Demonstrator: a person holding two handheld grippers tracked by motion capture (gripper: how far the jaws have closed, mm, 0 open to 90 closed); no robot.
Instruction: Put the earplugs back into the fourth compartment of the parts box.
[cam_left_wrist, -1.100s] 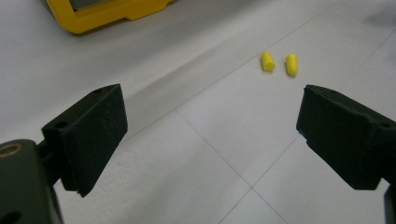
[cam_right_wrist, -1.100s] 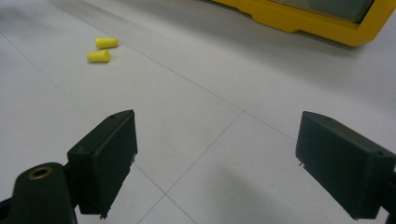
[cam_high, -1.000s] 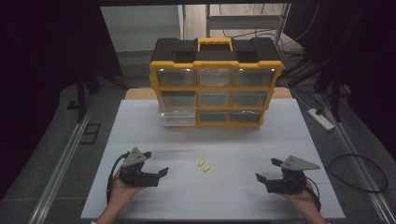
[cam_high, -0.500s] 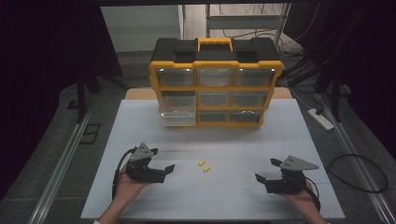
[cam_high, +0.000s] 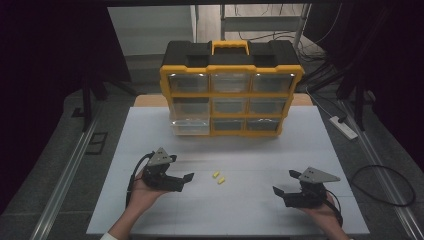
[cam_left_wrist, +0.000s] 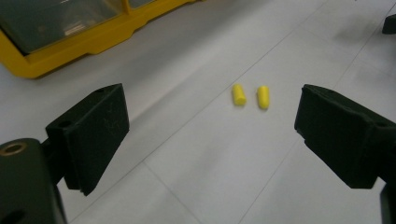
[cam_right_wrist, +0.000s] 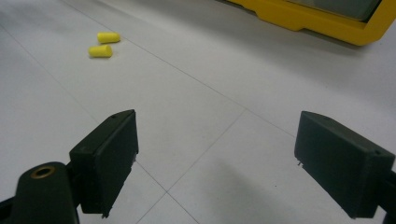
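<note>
Two small yellow earplugs (cam_high: 216, 175) (cam_high: 220, 180) lie side by side on the white table (cam_high: 250, 155), near its middle front. My left gripper (cam_high: 181, 181) is held open just left of them, with nothing between its fingers. In the left gripper view the earplugs (cam_left_wrist: 238, 94) (cam_left_wrist: 263, 97) lie ahead, between the wide-apart jaws of the left gripper (cam_left_wrist: 212, 121). My right gripper (cam_high: 284, 182) stands open at the front right, well apart from the earplugs. In the right gripper view the right gripper (cam_right_wrist: 215, 140) holds nothing, and the earplugs (cam_right_wrist: 108, 37) (cam_right_wrist: 100, 51) lie far off at the upper left.
A yellow and black drawer organizer (cam_high: 231, 90) stands at the back of the table. Its bottom-left clear drawer (cam_high: 190, 126) sits slightly pulled out. A power strip (cam_high: 343, 127) lies on the floor to the right, and metal rails (cam_high: 70, 170) run along both sides.
My left gripper has moved right, closer to the two earplugs, staying open. The right gripper and the earplugs have not moved.
</note>
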